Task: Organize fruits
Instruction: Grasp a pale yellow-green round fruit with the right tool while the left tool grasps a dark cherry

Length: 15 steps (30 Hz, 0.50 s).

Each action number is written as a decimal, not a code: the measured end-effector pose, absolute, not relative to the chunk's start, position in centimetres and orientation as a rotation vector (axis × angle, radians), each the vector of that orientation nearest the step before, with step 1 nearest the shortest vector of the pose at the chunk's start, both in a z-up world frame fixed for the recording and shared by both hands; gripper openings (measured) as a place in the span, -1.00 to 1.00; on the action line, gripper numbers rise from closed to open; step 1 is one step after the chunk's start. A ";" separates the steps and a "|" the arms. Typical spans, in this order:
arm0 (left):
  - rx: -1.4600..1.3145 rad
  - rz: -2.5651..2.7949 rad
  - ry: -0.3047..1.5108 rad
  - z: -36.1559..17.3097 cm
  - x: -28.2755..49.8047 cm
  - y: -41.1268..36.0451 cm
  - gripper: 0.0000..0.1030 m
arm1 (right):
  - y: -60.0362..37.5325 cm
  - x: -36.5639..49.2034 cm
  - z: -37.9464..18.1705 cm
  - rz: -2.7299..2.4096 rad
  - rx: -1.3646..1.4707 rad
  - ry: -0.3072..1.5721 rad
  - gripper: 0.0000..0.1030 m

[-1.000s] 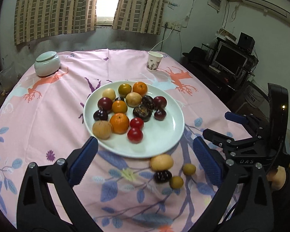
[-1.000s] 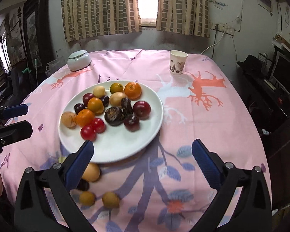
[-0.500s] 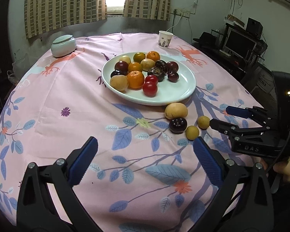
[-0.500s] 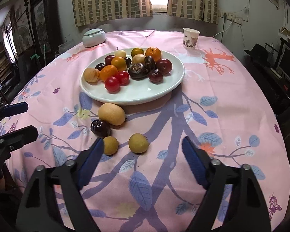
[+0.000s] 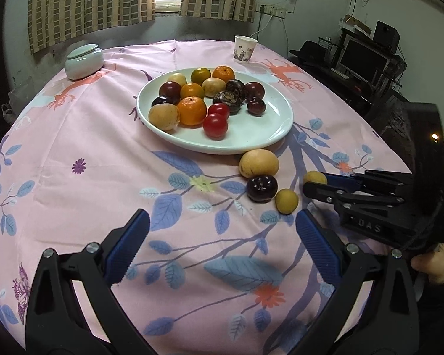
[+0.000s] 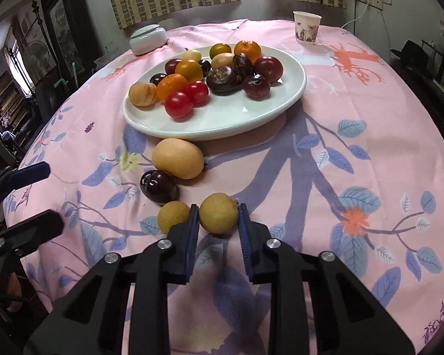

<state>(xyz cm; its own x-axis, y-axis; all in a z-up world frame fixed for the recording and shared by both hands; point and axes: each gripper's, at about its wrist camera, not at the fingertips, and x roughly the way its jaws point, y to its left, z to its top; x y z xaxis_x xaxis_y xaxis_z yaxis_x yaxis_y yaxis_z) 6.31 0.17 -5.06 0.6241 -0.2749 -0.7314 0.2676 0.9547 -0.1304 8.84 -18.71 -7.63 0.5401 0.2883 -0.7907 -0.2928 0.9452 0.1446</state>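
Observation:
A white plate (image 5: 269, 136) holds several fruits: oranges, red tomatoes, dark plums and tan ones. In front of it on the pink cloth lie a large tan fruit (image 6: 177, 158), a dark plum (image 6: 158, 186) and two small yellow fruits. My right gripper (image 6: 217, 222) is closing on the right-hand small yellow fruit (image 6: 219, 213), and both blue pads press its sides. The other small yellow fruit (image 6: 173, 216) sits just left of the left pad. My left gripper (image 5: 222, 222) stands open over bare cloth, nearer than the loose fruits, with nothing between its fingers.
A paper cup (image 5: 245, 48) stands at the far side of the table and a pale lidded jar (image 5: 84, 60) at the far left. Beyond the table's right edge there is a dark desk with a monitor (image 5: 361, 59). A hand (image 5: 435, 263) holds the right gripper.
Both grippers have sunk and drawn back from the plate toward the loose fruits. The right jaws went from wide open to closed on the small yellow fruit.

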 end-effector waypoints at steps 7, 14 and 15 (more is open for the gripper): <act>0.025 -0.287 0.916 -7.4 10.0 -2.8 0.94 | -21.2 6.0 -6.7 0.353 0.046 0.921 -0.48; -0.043 -0.333 0.983 -8.4 12.0 -4.4 0.04 | -22.3 5.5 -7.0 0.375 0.097 0.932 -0.48; -0.050 -0.342 0.985 -8.4 12.0 -4.6 -0.02 | -22.3 5.5 -7.0 0.380 0.100 0.932 -0.48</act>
